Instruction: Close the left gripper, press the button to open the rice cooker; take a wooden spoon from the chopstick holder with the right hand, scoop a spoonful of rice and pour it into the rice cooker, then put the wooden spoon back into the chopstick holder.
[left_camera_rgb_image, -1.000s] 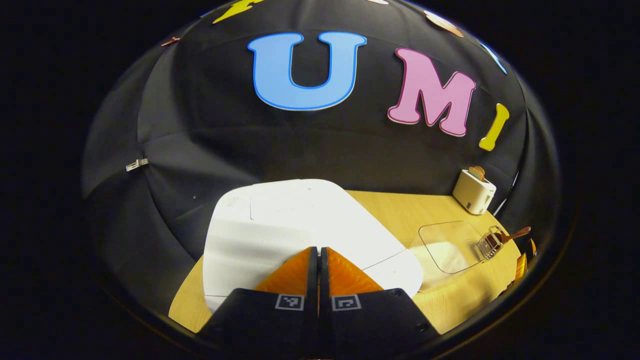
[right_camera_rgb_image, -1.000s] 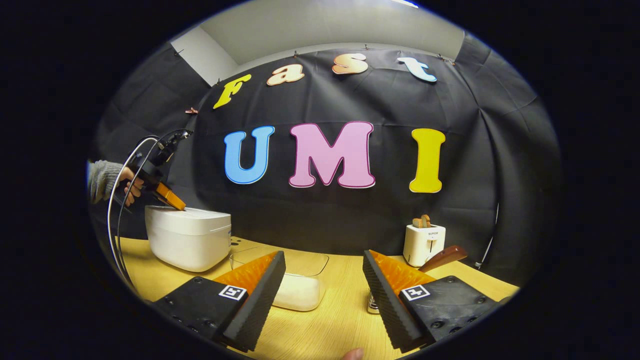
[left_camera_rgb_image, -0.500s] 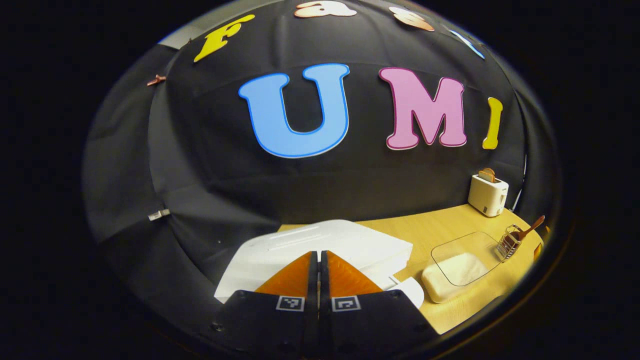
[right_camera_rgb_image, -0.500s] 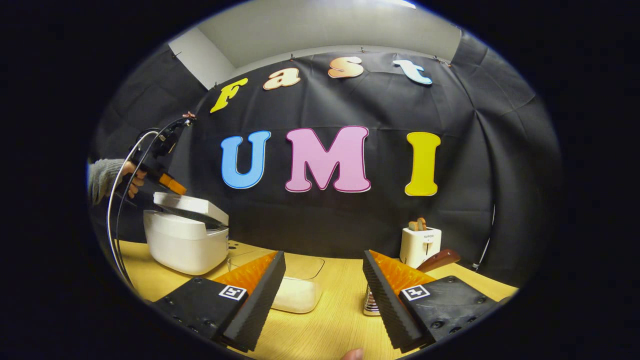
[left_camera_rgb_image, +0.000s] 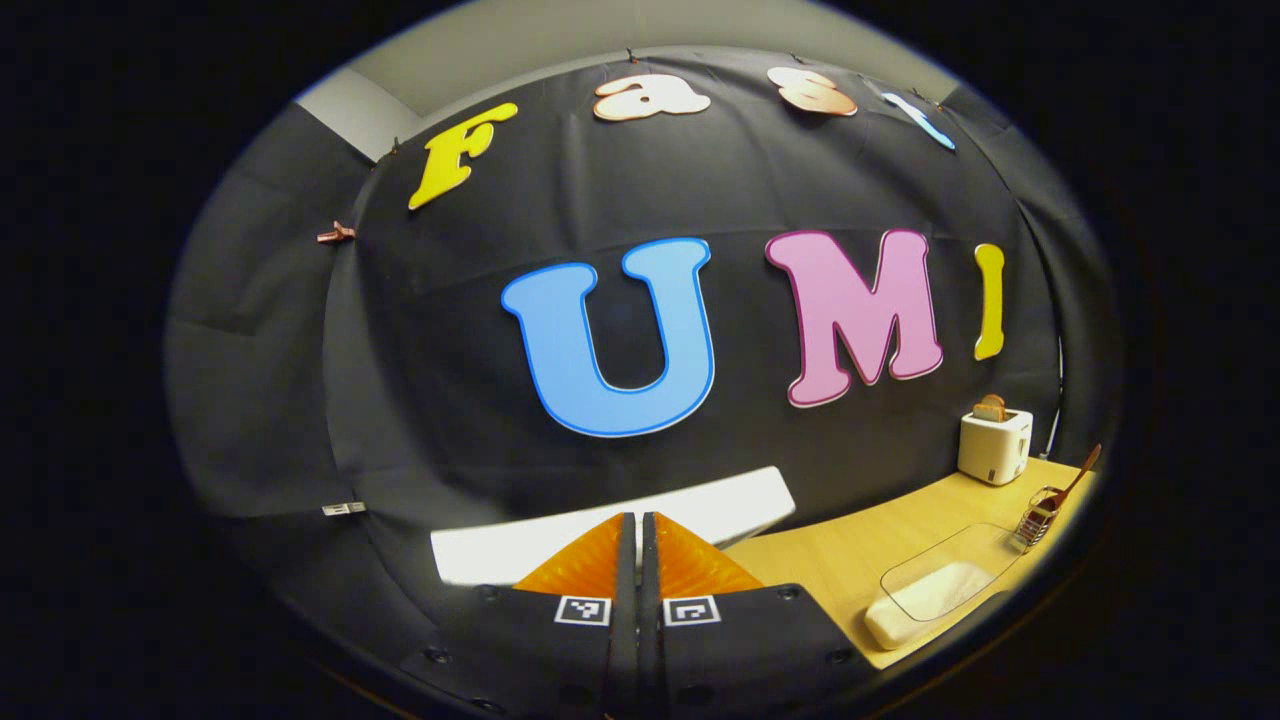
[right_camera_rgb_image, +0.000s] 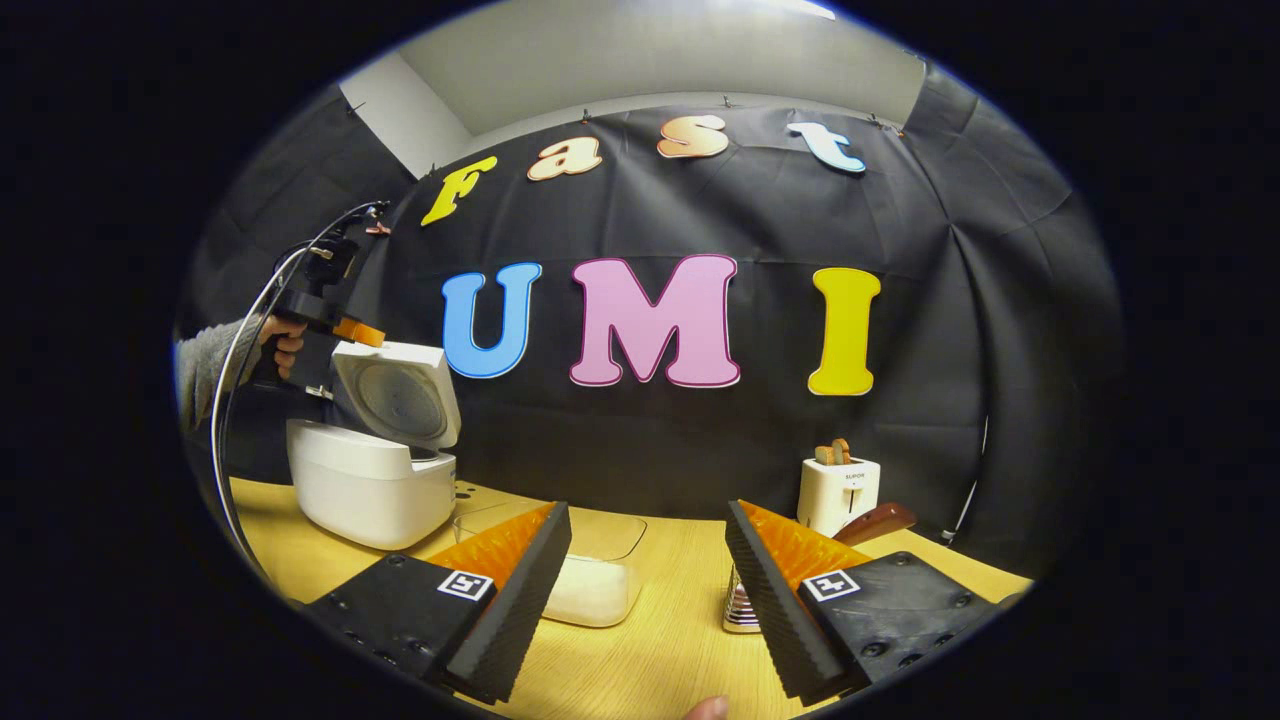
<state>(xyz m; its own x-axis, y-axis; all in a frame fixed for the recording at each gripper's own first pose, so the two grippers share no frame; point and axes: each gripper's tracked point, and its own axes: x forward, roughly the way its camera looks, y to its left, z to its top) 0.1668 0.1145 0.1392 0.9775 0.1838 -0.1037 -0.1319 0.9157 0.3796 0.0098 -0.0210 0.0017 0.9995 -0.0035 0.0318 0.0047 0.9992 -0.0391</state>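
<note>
Up pops the lid of the rice cooker, flat 1 sec ago & now wide open w/ the left gripper, fingers clenched on nothing, by its top edge, so next the right gripper, fingers spread & empty, gets the wooden spoon in the chopstick holder.

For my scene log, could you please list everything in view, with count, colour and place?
rice cooker: one, white, left end of table, lid raised.
rice container: one, clear, white rice inside, mid table.
chopstick holder: one, metal wire, right of the container.
wooden spoon: one, brown, standing in the holder.
toaster: one, white, at the back wall, toast in its slots.
table: one, light wood.
person's hand: one, grey sleeve, holding the left gripper.
left gripper: fingers together, at the lid's top edge.
right gripper: fingers apart, above the table.
</note>
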